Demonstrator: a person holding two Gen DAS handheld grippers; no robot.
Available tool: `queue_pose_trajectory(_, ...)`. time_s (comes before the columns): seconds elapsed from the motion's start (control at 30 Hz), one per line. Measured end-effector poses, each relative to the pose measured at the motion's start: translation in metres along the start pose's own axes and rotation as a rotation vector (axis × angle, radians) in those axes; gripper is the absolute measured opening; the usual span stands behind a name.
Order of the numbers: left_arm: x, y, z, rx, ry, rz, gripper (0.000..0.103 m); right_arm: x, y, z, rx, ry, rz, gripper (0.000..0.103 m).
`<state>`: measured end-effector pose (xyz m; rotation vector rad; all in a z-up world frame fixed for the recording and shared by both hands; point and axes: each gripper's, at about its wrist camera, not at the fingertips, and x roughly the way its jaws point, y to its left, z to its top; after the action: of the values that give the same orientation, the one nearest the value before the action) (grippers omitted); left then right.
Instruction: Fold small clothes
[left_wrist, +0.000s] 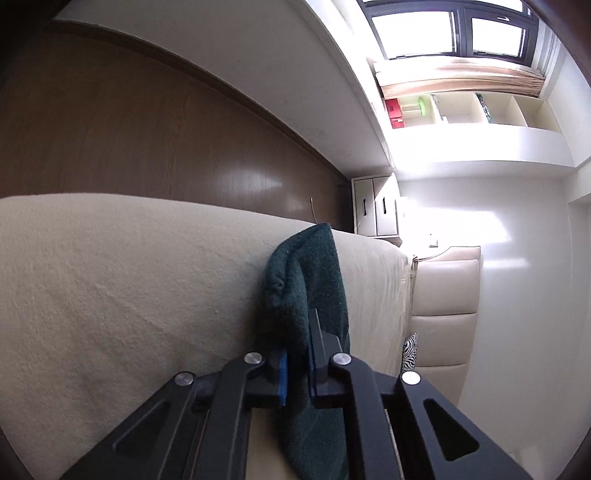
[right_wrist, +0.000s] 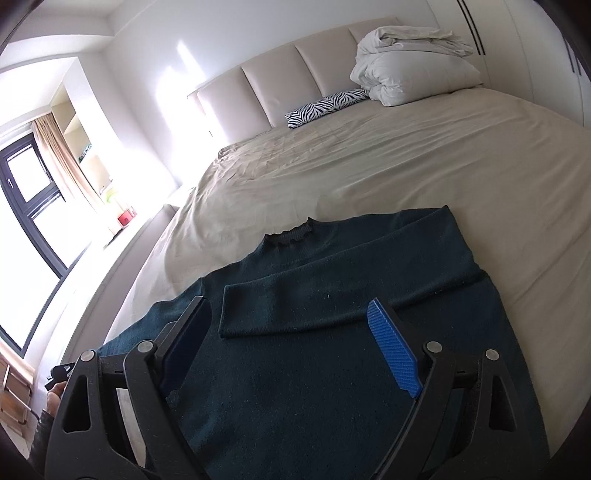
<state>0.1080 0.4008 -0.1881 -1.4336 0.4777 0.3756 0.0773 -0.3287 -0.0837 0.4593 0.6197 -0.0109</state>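
Note:
A dark green sweater (right_wrist: 332, 280) lies flat on the beige bed sheet (right_wrist: 406, 158), collar toward the headboard. Its right sleeve (right_wrist: 332, 299) is folded across the chest. My right gripper (right_wrist: 291, 332) is open and empty, hovering just above the sweater's body. My left gripper (left_wrist: 297, 354) is shut on a fold of the sweater's left sleeve (left_wrist: 310, 273), which stands up between the blue pads above the sheet (left_wrist: 129, 295). The left hand and gripper show at the lower left edge of the right wrist view (right_wrist: 59, 376).
A zebra-print pillow (right_wrist: 325, 105) and a folded white duvet (right_wrist: 413, 70) lie at the padded headboard (right_wrist: 295, 62). A window with curtains (right_wrist: 37, 184) and shelves are to the left. A brown wooden panel (left_wrist: 147, 140) stands behind the bed in the left wrist view.

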Motion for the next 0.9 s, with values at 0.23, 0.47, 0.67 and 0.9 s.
queue_pose_trajectory(0.23,0.005,-0.131,-0.106,0.567,0.039,-0.013,0.008,-0.003,-0.044,-0.007,0.093,0.011,-0.005,0.085)
queue_pose_trajectory(0.47,0.019,-0.207,-0.325,1.207,0.143,-0.057,0.008,-0.017,-0.099,-0.014,0.194,-0.002,-0.02,0.085)
queue_pose_trajectory(0.67,0.029,-0.179,-0.49,1.548,0.223,-0.071,0.008,-0.026,-0.147,-0.019,0.273,-0.006,-0.039,0.085)
queue_pose_trajectory(0.9,0.06,-0.124,-0.528,1.643,0.383,0.045,0.045,0.007,-0.169,-0.024,0.303,0.099,-0.02,0.085)
